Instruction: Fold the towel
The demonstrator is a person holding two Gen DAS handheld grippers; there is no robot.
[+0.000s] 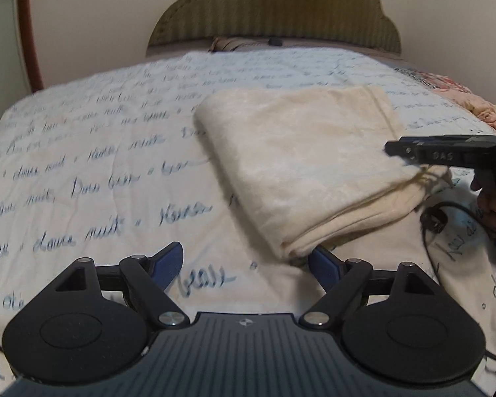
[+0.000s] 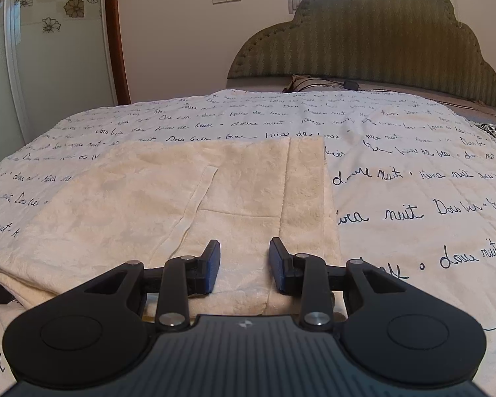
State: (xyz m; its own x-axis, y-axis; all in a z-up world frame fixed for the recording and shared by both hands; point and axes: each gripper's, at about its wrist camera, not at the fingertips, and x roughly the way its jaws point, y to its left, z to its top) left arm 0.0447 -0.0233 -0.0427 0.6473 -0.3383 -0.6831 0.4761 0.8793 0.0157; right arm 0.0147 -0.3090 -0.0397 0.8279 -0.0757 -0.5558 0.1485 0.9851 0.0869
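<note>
The cream towel (image 2: 182, 205) lies already folded at least once on the script-printed bedspread (image 2: 413, 182), its layered near edge facing the grippers and its far end pointing toward the green headboard (image 2: 380, 39). In the right wrist view the towel's long axis appears to run left to right across the bed. The right gripper (image 2: 244, 264) hovers directly over the near right part, fingers moderately parted with cloth showing between them but nothing gripped. The left gripper (image 1: 244, 264) stands wide apart and empty, its right finger just beside the towel's near folded corner (image 1: 291, 248), the towel extending ahead and to the right. The right hand seems better placed for the next pinch.
</note>
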